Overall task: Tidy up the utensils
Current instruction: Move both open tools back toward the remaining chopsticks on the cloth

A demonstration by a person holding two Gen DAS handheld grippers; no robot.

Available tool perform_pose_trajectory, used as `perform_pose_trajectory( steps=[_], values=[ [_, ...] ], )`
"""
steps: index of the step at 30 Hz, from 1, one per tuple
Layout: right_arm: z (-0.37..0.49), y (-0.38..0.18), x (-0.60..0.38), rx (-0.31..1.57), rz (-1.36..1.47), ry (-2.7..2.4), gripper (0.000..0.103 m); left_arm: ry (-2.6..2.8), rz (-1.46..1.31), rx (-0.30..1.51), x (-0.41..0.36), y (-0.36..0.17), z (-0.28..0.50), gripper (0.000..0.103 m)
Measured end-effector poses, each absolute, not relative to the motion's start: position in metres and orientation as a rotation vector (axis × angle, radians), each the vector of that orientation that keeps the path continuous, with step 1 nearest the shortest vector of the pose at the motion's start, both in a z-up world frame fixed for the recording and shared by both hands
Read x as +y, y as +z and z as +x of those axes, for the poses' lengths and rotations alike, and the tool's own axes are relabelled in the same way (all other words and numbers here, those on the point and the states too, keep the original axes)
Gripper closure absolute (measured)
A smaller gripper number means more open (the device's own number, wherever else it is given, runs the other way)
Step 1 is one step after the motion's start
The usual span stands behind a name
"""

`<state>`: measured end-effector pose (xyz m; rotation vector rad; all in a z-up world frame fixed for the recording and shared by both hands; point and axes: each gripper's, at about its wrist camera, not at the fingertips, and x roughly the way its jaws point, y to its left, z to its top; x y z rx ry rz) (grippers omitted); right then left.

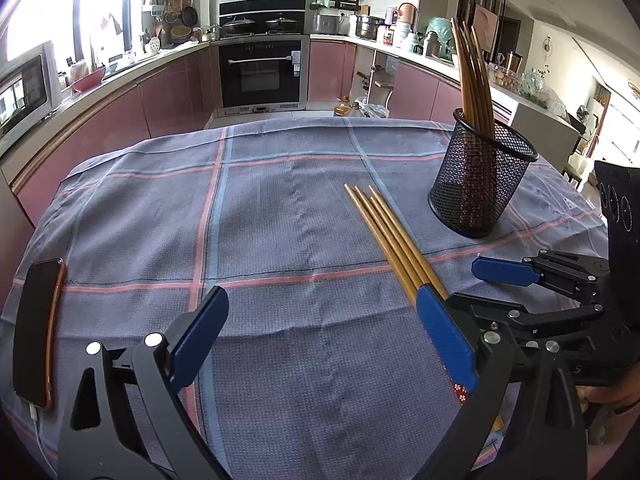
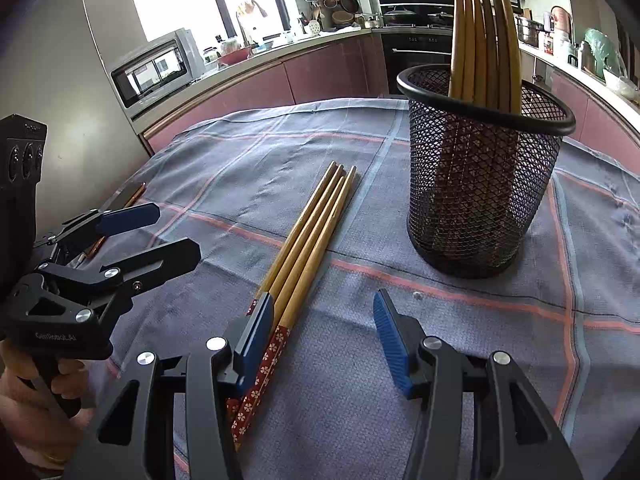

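Four loose tan bamboo chopsticks (image 2: 308, 236) await the spread right gripper (image 2: 324, 336); clamp one mid-shaft toward the black mesh cup (image 2: 480, 184); left gripper (image 1: 320, 320) gapes.

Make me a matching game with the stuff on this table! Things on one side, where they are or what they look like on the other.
Things:
1. loose chopsticks
2. mesh cup
3. phone
4. right gripper

Clues:
A. black, standing upright with chopsticks inside
B. open, holding nothing
C. lying flat together on the cloth
D. at the table's left edge with a cable plugged in

Pairs: 1-C, 2-A, 3-D, 4-B
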<state>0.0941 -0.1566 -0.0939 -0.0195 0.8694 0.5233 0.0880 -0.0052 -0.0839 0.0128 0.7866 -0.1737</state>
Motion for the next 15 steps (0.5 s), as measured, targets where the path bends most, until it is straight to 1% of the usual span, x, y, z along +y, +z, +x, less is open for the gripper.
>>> perform_pose_trajectory(
  steps=[5, 9, 15],
  values=[
    [0.094, -0.094, -0.153, 0.868, -0.052, 0.509, 0.054, -0.181, 0.020, 0.802, -0.008, -0.088, 0.089, 0.010],
    [0.094, -0.094, -0.154, 0.869, -0.051, 0.498, 0.058, -0.187, 0.030, 0.809, -0.010, -0.089, 0.089, 0.010],
    [0.094, -0.094, -0.159, 0.872, -0.048, 0.499, 0.062, -0.205, 0.047, 0.831, -0.016, -0.093, 0.093, 0.011]
  ],
)
